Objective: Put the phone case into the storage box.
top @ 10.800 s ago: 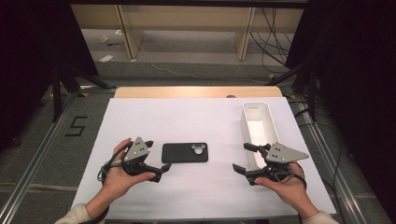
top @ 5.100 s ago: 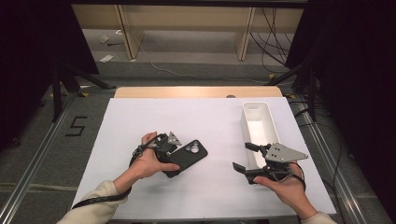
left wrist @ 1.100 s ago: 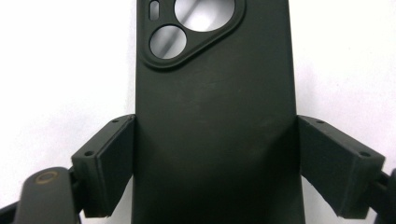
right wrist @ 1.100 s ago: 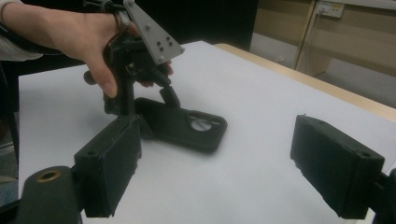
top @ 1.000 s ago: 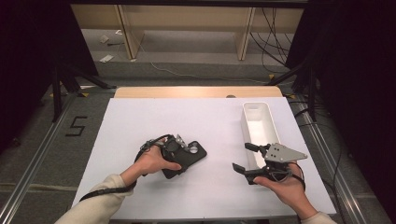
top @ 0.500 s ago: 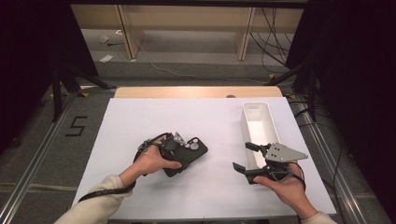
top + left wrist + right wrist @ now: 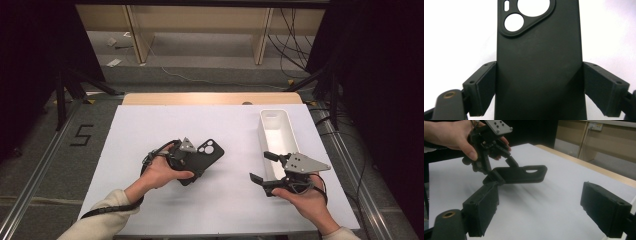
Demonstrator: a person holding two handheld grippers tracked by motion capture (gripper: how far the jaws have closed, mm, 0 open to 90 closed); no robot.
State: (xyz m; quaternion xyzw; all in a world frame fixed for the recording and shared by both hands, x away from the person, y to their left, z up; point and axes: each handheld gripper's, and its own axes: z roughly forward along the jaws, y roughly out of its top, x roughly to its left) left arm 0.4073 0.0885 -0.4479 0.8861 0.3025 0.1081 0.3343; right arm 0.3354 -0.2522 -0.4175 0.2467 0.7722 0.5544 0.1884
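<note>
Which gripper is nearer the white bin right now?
Right. The right gripper sits at the near end of the bin, jaws open. The left gripper is out mid-table, clamped on the phone case.

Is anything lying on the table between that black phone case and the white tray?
Nothing visible does. The phone case, clamped in the left gripper, has bare white table between it and the tray; the right gripper sits open beside the tray.

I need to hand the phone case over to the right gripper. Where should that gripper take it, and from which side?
Probably the free camera-cutout end of the phone case, coming from the right, fingers across its two long edges. The left gripper clamps the other end and holds the case off the table, so that end juts toward the open right gripper.
</note>
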